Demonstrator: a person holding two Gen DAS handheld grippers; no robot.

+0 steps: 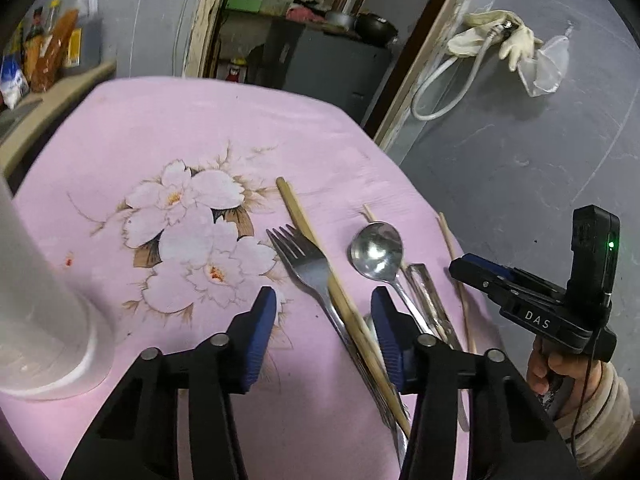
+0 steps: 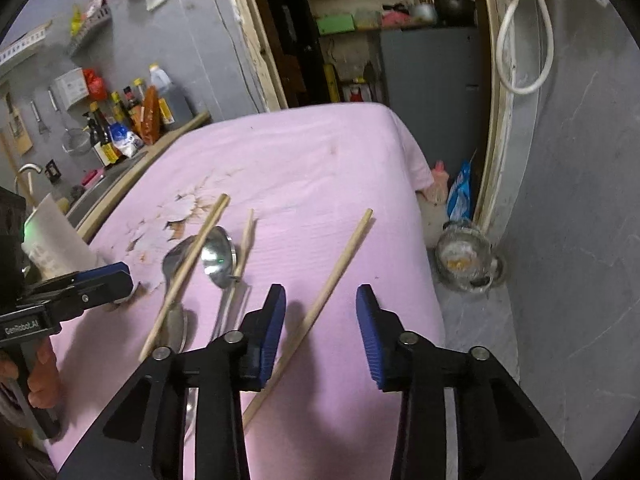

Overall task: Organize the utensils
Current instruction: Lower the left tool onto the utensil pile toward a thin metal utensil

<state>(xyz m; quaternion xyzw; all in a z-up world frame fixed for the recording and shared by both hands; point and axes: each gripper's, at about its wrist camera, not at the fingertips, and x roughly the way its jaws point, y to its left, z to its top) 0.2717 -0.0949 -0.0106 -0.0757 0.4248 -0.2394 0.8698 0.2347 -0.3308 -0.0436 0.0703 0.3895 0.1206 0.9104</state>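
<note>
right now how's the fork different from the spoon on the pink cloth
The fork ends in tines, while the spoon has a round, shiny bowl. A wooden chopstick lies across the fork; nothing lies across the spoon's bowl in the left wrist view. The fork lies nearer the flower print, the spoon nearer the table's edge. Both are metal, lying flat, heads pointing away.

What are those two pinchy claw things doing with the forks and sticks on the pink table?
A person holds a gripper in each hand and is sorting utensils on the pink tablecloth. Both are open and holding nothing right now. The left gripper hovers over a fork with a chopstick lying across it, next to a spoon. The right gripper hovers over another chopstick lying by itself. A white cup stands at the left, with nothing seen going into it yet.
</note>
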